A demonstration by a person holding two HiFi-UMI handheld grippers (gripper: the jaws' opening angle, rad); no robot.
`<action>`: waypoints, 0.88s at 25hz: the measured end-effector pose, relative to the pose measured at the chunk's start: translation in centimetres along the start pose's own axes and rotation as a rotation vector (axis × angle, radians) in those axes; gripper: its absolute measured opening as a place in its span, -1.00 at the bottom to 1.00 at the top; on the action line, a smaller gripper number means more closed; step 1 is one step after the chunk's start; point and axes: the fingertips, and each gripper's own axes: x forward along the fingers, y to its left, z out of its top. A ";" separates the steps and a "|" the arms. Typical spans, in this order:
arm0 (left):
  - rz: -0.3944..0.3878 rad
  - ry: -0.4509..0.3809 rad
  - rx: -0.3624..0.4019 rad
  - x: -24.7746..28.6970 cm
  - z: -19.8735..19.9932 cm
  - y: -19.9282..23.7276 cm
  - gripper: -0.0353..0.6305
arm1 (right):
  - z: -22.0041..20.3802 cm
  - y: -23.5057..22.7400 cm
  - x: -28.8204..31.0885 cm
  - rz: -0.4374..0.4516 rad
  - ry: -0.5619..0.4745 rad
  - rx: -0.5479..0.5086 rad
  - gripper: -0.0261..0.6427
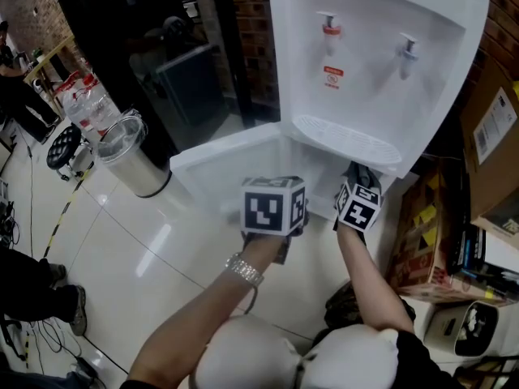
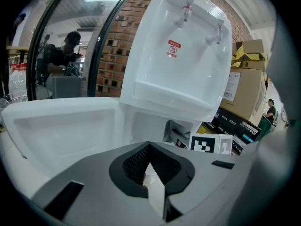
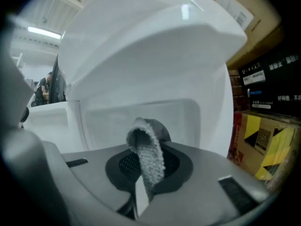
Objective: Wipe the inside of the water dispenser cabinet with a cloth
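The grey cloth is pinched in the right gripper, just in front of the open cabinet of the water dispenser. The left gripper is pressed together on nothing. Wiping is judged about to start: the cloth must be pushed inside and pressed against 1 wall.

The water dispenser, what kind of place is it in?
Probably a storeroom or workshop corner: cardboard boxes piled beside the water dispenser, a brick wall behind it, loose cables on the tiled floor.

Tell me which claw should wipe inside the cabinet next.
Right. The right claw is shut on the grey cloth, facing the open cabinet; the left claw holds nothing.
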 end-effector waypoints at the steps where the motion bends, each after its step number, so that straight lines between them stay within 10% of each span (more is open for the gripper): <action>1: 0.000 0.000 -0.001 0.0 0.0 0.0 -0.89 | 0.1 -0.1 0.0 -0.006 -0.003 0.003 -0.86; 16: -0.006 0.007 0.018 0.5 -0.3 -0.4 -0.89 | -13.4 -2.8 2.6 0.012 0.401 0.146 -0.86; 22: 0.024 0.036 0.033 0.9 -0.9 0.1 -0.89 | -5.7 -0.3 2.3 0.078 0.223 0.070 -0.86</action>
